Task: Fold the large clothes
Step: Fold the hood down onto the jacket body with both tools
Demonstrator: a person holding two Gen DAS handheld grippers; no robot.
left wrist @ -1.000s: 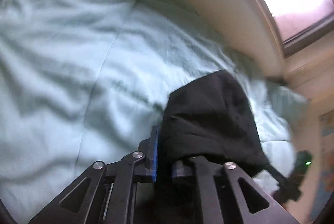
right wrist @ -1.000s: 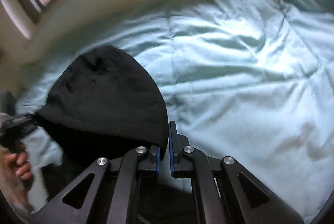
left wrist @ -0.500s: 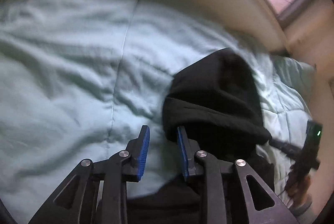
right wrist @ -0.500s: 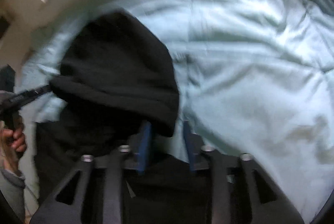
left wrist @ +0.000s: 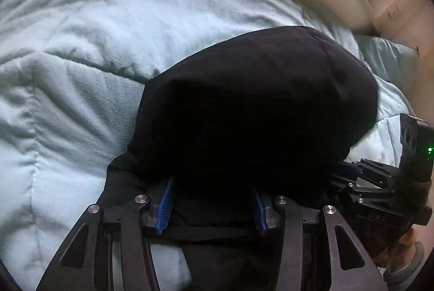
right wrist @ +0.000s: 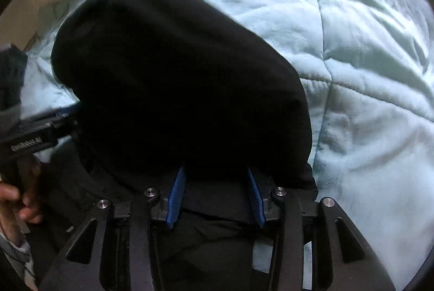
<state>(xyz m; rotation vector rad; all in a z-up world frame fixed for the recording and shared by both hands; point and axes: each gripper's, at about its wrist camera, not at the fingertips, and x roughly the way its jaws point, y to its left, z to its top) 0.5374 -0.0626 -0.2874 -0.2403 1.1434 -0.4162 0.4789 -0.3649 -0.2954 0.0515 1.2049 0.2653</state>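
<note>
**Black garment doubled over on the bed, both grippers released**

The black garment point(left wrist: 257, 106) is seen lying on the pale green quilt point(left wrist: 81, 74) of the bed, a thick folded-over bulge filling the centre of both wrist views. The left gripper point(left wrist: 213, 205) is held with its blue fingers point(left wrist: 165, 205) apart, fabric lying between them but not pinched; the right gripper point(right wrist: 215, 198) is likewise spread, at 6 o'clock under the fold.

A snag is judged possible: cloth draped across the parted fingers could be dragged along if either gripper is pulled back carelessly, and the fold undone. The rounded bulge may also slump sideways, since it looks loosely stacked.

Seams, sleeves and edges cannot be made out in the dark cloth. The garment's near part is cut off at 6 o'clock.
</note>
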